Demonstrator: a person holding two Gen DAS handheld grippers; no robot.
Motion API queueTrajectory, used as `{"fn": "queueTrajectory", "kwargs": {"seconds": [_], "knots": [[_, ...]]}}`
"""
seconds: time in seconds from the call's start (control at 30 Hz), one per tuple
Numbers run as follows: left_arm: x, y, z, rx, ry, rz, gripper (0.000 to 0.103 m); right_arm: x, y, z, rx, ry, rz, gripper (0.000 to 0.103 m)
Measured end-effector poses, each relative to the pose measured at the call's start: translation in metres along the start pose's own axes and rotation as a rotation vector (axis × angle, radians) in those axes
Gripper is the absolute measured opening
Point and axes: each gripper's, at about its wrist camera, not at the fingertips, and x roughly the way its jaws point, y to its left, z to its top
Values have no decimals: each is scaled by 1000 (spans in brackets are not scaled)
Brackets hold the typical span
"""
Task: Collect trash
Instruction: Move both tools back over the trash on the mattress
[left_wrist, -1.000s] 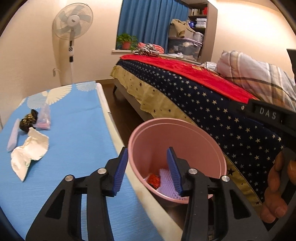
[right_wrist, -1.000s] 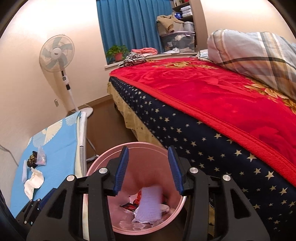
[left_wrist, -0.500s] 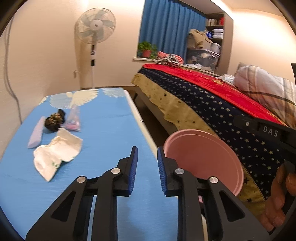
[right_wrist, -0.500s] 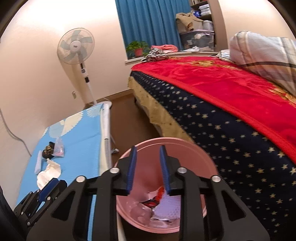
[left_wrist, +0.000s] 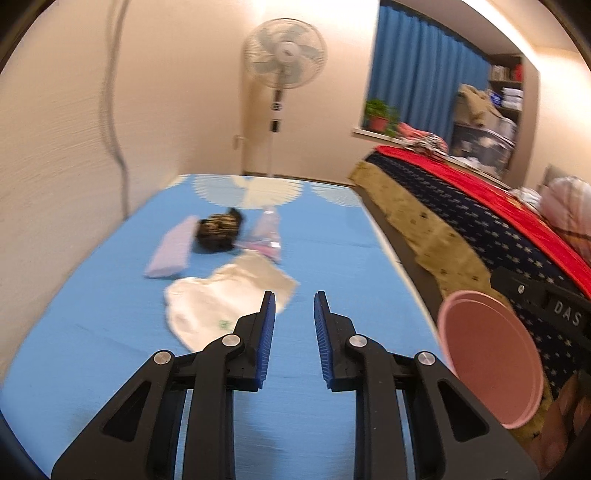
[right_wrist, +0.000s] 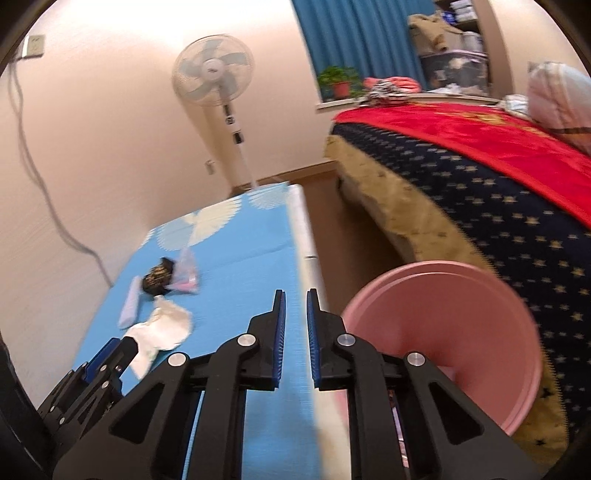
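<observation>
Left gripper (left_wrist: 294, 304) hung over the near end of the blue mat (left_wrist: 332, 229), jaws parted by a moderate gap, nothing between them. Right gripper (right_wrist: 296, 304) sat over the mat's right edge, jaws nearly together with just a slim gap, also holding nothing. Could also spot the left gripper low in the right wrist view, down in the left corner.

Just past the left fingertips lay a crumpled white wrapper (left_wrist: 221, 295) with a bit of green print on it, flat on the mat. Beyond that, a pale lilac strip (left_wrist: 171, 247) to the left, a dark crumpled packet (left_wrist: 218, 230) right beside it, and a clear plastic bag with pink in it (left_wrist: 266, 236) just right of the packet. All four bunched close together, mid-mat, a bit blurry.

Pink bin (right_wrist: 443, 332) off the mat's right side, between mat and bed (right_wrist: 517, 192), mouth facing the right camera. Couldn't make out its contents here.

Further back: standing fan (left_wrist: 282, 59) by the wall past the mat's far end, then a potted plant (left_wrist: 378, 114) on the sill and blue curtains (left_wrist: 424, 81) behind the bed.
</observation>
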Motion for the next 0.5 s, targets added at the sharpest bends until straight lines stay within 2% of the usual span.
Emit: {"fn": "queueTrajectory", "kwargs": {"seconds": [0.43,0.5], "knots": [[12,60,13,-119,-16,149,22,68,53,-19,7,105,152,12],[16,66,14,-131,-15,166,22,83,59,-22,7,136,172,15]]}}
